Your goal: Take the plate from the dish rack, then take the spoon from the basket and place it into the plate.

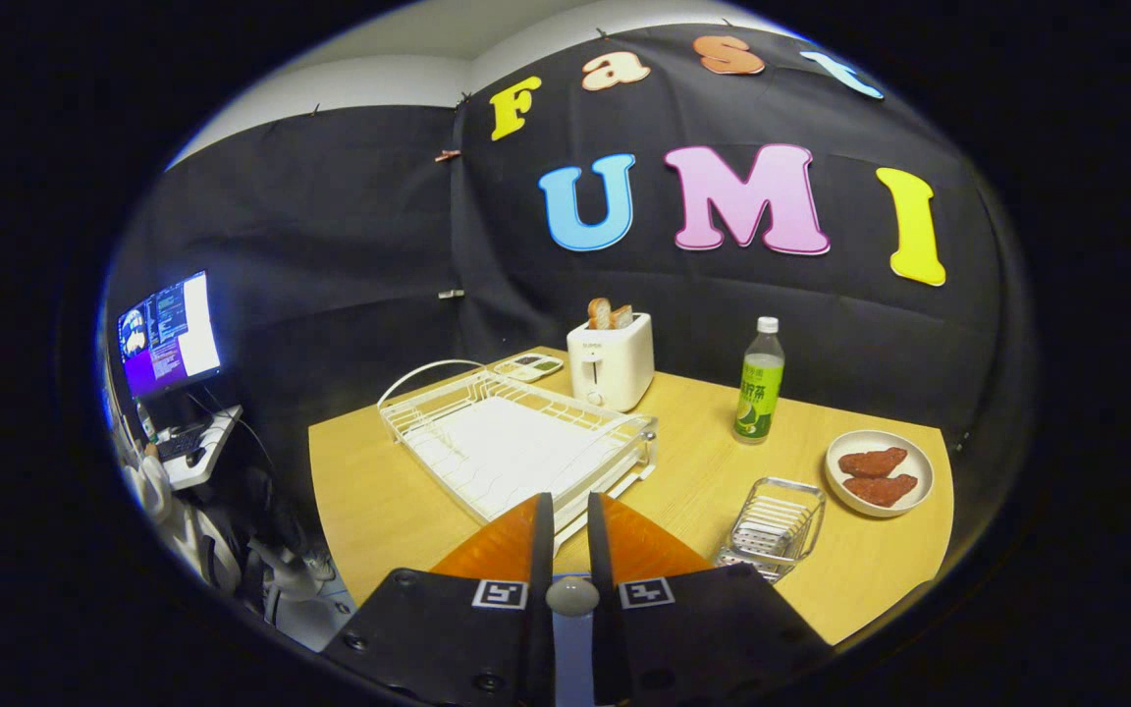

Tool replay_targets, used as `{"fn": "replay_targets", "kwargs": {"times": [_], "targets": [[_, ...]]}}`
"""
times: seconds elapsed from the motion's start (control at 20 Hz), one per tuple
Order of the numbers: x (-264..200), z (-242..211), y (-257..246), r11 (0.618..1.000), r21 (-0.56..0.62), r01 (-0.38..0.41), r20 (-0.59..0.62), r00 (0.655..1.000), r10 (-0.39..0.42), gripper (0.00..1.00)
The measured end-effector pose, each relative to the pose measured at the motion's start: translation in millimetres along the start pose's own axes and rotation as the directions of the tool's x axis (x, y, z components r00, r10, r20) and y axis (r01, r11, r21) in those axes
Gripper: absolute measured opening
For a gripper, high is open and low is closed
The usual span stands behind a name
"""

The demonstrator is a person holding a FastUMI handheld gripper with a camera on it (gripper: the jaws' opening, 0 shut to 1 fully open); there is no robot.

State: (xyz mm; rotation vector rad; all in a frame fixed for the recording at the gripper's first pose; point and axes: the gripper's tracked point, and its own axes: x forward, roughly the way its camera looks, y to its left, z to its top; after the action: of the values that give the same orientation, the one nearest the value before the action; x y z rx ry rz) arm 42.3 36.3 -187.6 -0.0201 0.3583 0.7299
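So the tongs (570, 520) are hanging above the near edge of the counter (379, 501), fingers pulled almost together with just a thin slit between them and nothing in it. Basically closed and empty.

The white wire dish rack (516, 442) sits just ahead of the fingertips. Honestly I can't make out a plate standing in it; the fisheye makes the inside look like one flat white sheet, so it could be the drip tray or something lying flat. The one plate I can clearly see is the pale round one (880, 471) off to the right, well apart from the rack, with two reddish-brown pieces of food (875, 476) on it.

The small metal wire basket (772, 530) is between the rack and that plate, just right of the tongs. If there's a spoon in it, it's too small or too low to tell from here.

Handling guesses: the plate looks ceramic or melamine, so stiff, smooth, a bit slippery, and it'll chip if dropped. I'd pinch the rim on the near side, fingers straddling the edge, and lift it level since there's food on it. A spoon would be light, thin and slick; grab the handle mid-length, across it, not the bowl end.

Behind everything there's a toaster (611, 361) with bread and a green bottle (759, 393), both out of the way.
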Motion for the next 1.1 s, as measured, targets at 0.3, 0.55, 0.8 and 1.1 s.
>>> {"fn": "replay_targets", "kwargs": {"times": [0.3, 0.55, 0.8, 1.1], "targets": [[12.3, -34.5, 9.9, 1.000, -0.002, -0.026, -0.070, 0.997, 0.026, 0.21], [1.8, -51.5, -2.1, 0.999, 0.033, -0.018, -0.137, 0.990, 0.023, 0.23], [-3.2, -35.4, -10.2, 0.991, 0.128, -0.035, -0.147, 0.988, 0.054, 0.99], [-24.4, 33.1, -38.6, 0.994, 0.091, 0.061, -0.035, 0.998, -0.058, 0.98]]}}
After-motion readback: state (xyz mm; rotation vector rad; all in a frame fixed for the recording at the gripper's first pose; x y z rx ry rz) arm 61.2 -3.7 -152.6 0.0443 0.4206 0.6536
